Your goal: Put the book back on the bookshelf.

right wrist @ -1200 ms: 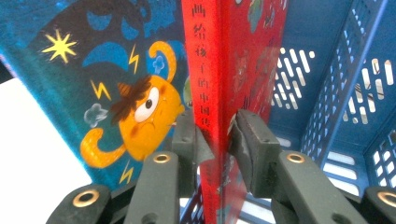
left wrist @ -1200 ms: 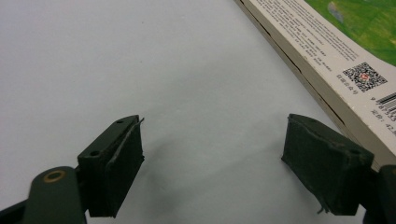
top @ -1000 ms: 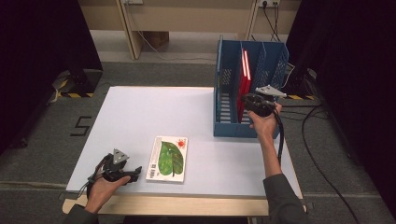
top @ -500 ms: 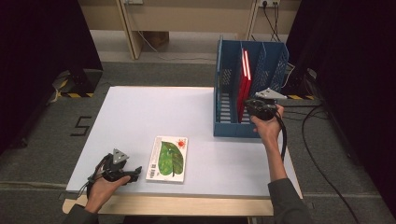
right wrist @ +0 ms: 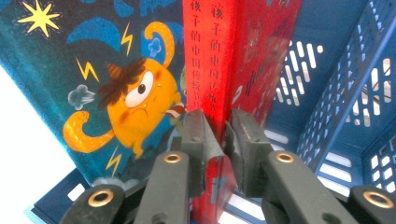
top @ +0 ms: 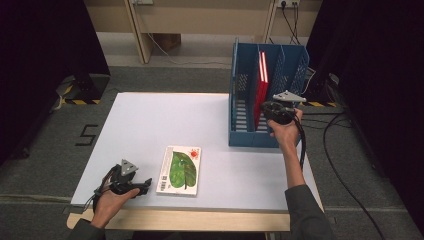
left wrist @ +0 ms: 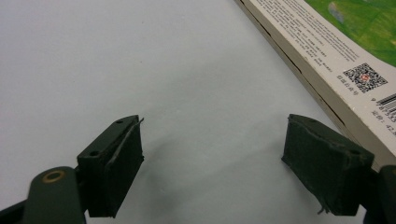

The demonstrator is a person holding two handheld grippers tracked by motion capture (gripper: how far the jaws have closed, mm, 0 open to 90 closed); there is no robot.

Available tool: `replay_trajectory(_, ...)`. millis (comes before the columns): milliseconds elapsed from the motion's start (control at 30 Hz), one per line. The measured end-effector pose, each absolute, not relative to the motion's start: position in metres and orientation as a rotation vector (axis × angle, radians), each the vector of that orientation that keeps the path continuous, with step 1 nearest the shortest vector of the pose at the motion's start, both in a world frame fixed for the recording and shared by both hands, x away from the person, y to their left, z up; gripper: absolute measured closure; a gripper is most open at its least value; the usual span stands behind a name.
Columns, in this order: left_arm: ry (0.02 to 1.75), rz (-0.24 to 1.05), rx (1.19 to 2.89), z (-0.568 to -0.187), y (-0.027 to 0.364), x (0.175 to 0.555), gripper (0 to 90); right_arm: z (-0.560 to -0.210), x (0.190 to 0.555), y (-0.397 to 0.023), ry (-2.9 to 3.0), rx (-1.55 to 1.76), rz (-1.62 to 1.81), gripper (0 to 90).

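Note:
A blue file rack [top: 240, 100] stands at the table's back right with a red book [top: 261, 82] upright in it. My right gripper [top: 267, 111] reaches into the rack from its near right side. Its jaws have just closed, and in the right gripper view [right wrist: 219, 126] the pads press on the red book's [right wrist: 210, 56] spine edge. Beside it stands a teal cover with an orange cartoon figure [right wrist: 116, 93]. A white book with a green leaf [top: 181, 169] lies flat near the front edge. My left gripper [top: 145, 185] rests open just left of it, its jaws [left wrist: 212, 158] holding nothing, with the book's edge [left wrist: 327, 42] to the right.
The white table [top: 165, 120] has bare surface across its left and middle. The rack's perforated blue walls [right wrist: 345, 93] close in on the right gripper. A cable [top: 340, 165] trails over the floor at the right; dark curtains flank both sides.
The right hand has shifted only slightly at the rack, staying on the red book. The left hand and the leaf book have not moved.

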State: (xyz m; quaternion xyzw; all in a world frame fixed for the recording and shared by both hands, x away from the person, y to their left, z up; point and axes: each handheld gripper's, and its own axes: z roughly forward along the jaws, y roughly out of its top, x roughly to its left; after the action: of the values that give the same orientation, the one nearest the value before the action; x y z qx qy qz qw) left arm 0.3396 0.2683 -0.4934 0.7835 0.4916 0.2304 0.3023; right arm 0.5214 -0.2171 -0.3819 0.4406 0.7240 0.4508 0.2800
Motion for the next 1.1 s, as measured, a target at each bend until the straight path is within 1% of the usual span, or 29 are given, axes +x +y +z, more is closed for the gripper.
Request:
replay_trajectory(233, 1.304, 0.605, 2.082, -0.493, 0.269, 0.340, 18.6, -0.382, 0.518, -0.216, 1.972, 1.149, 1.157, 78.8)
replay_trajectory(333, 1.303, 0.604, 2.083, -0.493, 0.269, 0.340, 18.5, -0.382, 0.516, -0.218, 1.972, 1.137, 1.142, 82.0)
replay_trajectory(633, 1.303, 0.608, 2.081, -0.493, 0.268, 0.340, 18.6, -0.386, 0.519, -0.216, 1.969, 1.147, 1.153, 80.8)
replay_trajectory(733, 1.303, 0.607, 2.081, -0.493, 0.269, 0.340, 18.7, -0.386, 0.518, -0.216, 1.964, 1.162, 1.159, 79.5)
replay_trajectory(767, 1.303, 0.606, 2.082, -0.493, 0.269, 0.340, 18.7, -0.387, 0.517, -0.217, 1.949, 1.174, 1.164, 75.1)
replay_trajectory(867, 1.305, 0.606, 2.081, -0.493, 0.269, 0.340, 18.6, -0.386, 0.513, -0.218, 1.931, 1.175, 1.194, 72.9)
replay_trajectory(900, 1.304, 0.606, 2.082, -0.493, 0.269, 0.340, 18.7, -0.385, 0.509, -0.219, 1.924, 1.175, 1.201, 69.8)
replay_trajectory(1100, 1.304, 0.611, 2.085, -0.493, 0.268, 0.339, 18.9, -0.382, 0.489, -0.220, 1.902, 1.154, 1.249, 65.2)
